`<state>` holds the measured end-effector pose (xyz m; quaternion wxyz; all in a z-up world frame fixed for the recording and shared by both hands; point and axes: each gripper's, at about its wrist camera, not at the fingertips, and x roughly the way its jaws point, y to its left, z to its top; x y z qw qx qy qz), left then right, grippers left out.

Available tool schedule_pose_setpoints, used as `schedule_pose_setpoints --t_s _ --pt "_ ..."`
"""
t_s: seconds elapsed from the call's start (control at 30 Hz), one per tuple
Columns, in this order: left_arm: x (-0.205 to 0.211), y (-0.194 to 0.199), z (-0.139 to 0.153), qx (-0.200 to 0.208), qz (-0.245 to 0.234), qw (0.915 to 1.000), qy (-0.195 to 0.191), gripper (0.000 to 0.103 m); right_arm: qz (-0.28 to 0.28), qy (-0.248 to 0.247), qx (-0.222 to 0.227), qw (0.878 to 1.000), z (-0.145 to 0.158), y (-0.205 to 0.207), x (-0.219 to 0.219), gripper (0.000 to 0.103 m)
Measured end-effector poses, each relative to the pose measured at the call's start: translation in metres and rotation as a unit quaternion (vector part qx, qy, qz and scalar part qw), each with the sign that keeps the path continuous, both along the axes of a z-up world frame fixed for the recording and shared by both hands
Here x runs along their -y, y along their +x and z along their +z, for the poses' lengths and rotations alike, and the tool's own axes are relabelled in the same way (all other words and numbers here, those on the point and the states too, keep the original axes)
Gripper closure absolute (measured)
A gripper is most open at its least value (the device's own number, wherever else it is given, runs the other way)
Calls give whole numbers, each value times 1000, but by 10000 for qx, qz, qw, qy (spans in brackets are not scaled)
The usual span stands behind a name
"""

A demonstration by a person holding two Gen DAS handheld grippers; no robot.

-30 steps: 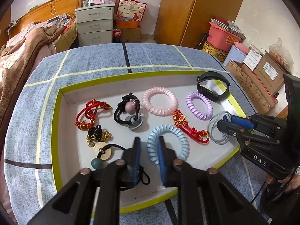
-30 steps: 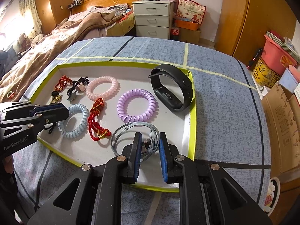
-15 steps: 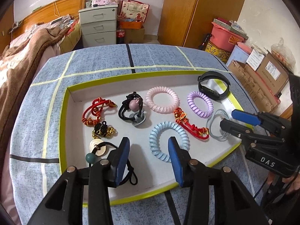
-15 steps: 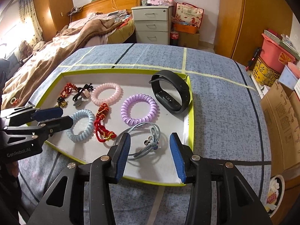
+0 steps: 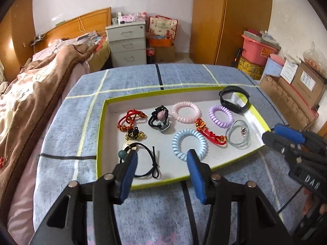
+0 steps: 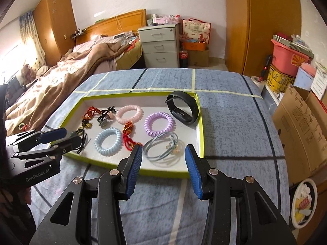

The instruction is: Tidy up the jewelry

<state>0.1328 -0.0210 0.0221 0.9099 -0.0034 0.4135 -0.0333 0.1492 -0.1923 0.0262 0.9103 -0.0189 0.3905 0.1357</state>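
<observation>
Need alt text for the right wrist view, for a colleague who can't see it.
Open right tongs hover, empty, above a grey hair tie in a green-rimmed tray of hair ties and bracelets. The left tongs reach in at left.

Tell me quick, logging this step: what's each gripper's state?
Left gripper: jaws opening, holding nothing.
Right gripper: open, holding nothing.
</observation>
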Motion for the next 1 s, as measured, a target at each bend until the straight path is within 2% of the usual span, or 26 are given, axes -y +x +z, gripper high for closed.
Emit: schedule_pose_setpoints --t_s 0.1,0.27,0.43,0.77,1.0 --pt "1 -11 5 174 124 9998 67 45 -107 -59 132 9998 3 -14 -2 58" --pt "1 -26 11 437 319 9985 -51 45 -153 -58 306 9994 5 -29 -5 58" --pt "2 -39 15 589 582 9966 32 45 -127 -23 332 9994 6 -38 -8 58" --pt "6 -43 10 469 629 9968 153 45 -135 4 344 9993 7 -43 -11 58" --pt "7 -47 11 438 613 9972 37 45 -113 7 342 9994 8 -45 -12 58"
